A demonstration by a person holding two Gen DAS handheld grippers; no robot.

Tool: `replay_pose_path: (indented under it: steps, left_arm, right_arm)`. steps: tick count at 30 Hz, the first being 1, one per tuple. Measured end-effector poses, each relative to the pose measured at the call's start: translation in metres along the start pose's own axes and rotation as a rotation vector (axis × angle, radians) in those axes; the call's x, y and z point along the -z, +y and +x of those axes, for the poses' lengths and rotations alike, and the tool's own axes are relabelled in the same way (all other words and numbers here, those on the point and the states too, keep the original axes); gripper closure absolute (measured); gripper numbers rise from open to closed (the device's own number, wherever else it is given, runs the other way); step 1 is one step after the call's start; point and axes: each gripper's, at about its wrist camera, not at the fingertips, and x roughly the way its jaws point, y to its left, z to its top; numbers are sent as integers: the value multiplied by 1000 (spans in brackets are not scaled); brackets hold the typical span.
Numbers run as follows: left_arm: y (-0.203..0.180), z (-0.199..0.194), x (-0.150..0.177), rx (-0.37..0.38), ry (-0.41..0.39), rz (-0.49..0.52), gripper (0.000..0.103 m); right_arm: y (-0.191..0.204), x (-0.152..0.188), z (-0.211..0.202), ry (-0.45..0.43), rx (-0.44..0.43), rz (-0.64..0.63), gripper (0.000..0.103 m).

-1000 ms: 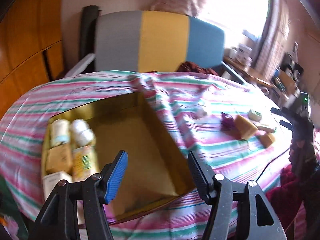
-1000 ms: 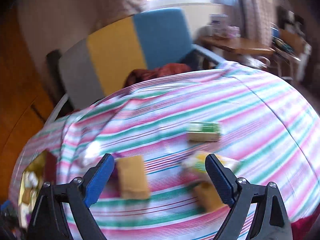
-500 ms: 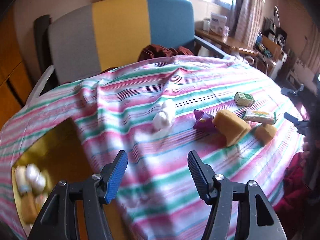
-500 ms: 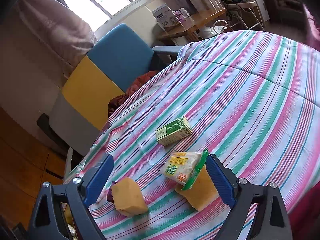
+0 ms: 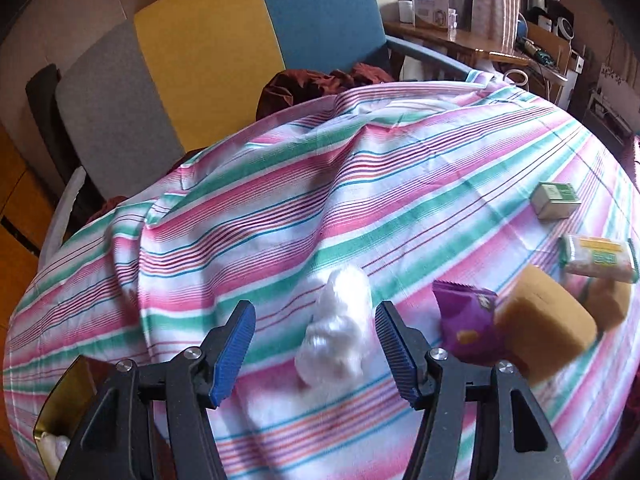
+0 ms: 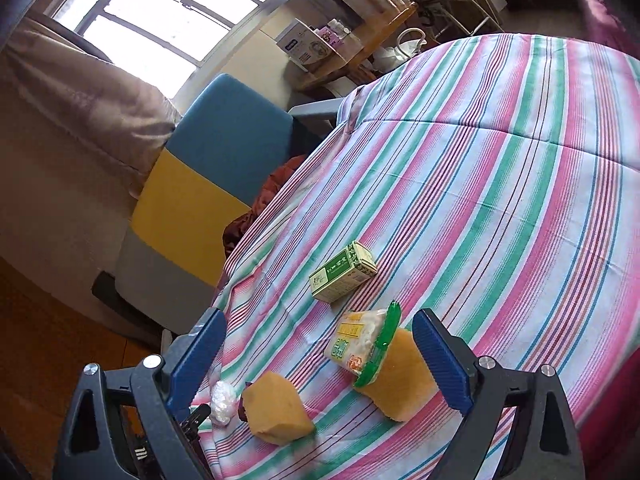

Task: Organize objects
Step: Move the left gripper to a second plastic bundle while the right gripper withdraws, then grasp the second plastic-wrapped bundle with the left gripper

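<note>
My left gripper (image 5: 314, 344) hung with its jaws apart and nothing pressed between them, angled down over the striped desk (image 5: 280, 208). A white crinkled plastic bundle (image 5: 340, 332) lay on the cloth in line with the gap between the blue pads, but I could not tell whether the pads were down at its level. Just to its right sat a purple snack packet (image 5: 466, 324), touching a yellow sponge block (image 5: 546, 328). Beyond those were a second yellow block (image 5: 608, 300), a clear wrapped packet with yellow and green print (image 5: 596, 258) and a small green box (image 5: 556, 200), set well apart toward the desk's far right.

At the lower left edge I could see only a corner of the gold-lined box (image 5: 66, 392), with something pale inside it (image 5: 50, 446); I could not tell what.

My right gripper (image 6: 320, 352) was released too, jaws spread wide and empty. Between and just past them lay the printed packet (image 6: 362, 344), leaning against one yellow block (image 6: 400, 380), with the other block (image 6: 278, 410) nearer the left pad. The green box (image 6: 344, 272) sat further out. The white bundle (image 6: 223, 398) showed small beside the left finger.

A grey, yellow and blue chair (image 5: 208, 56) stood behind the desk.
</note>
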Motion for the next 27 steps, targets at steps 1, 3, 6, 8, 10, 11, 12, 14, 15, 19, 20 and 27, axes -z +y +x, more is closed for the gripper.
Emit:
replay_pose_path:
  steps: [1,3,6,8,10,11,12,14,15,19,20,27]
  left_arm:
    - [-2,5,-2,4,4,3,40]
    - [-4,22,-5,-9,22,8,40]
    - [-2,40,-2,2,55,-22,71]
    - [2,38,3,21,34,-61,73]
    - [6,32,9,49,30,-96,73]
    - [8,27,13,53,28,-111,74]
    - [9,20,18,59,23,-128,74]
    - [6,6,29,83,17,-147,74]
    - [2,-4,38,95,13,-150,74]
    - [-20,-38,73,122,-5,-139,73]
    - [-27,-46,85,129,-11,-134,73]
    - [-54,-72,142,176,-28,-80,73]
  right_arm:
    - [0,0,0,1,-2,2,8]
    - [1,0,1,5,0,-2,8]
    - [2,0,4,10,5,-10,7]
    - [2,1,6,20,11,-12,7]
    - [2,1,8,29,15,-13,7]
    - [2,1,9,32,17,-15,7]
    - [2,1,10,34,19,-18,7]
    - [3,2,11,41,19,-25,7]
    - [3,2,11,42,20,-29,7]
    - [3,2,10,37,26,-37,7]
    - [2,1,10,36,28,-36,7]
    - [4,4,12,52,44,-56,7]
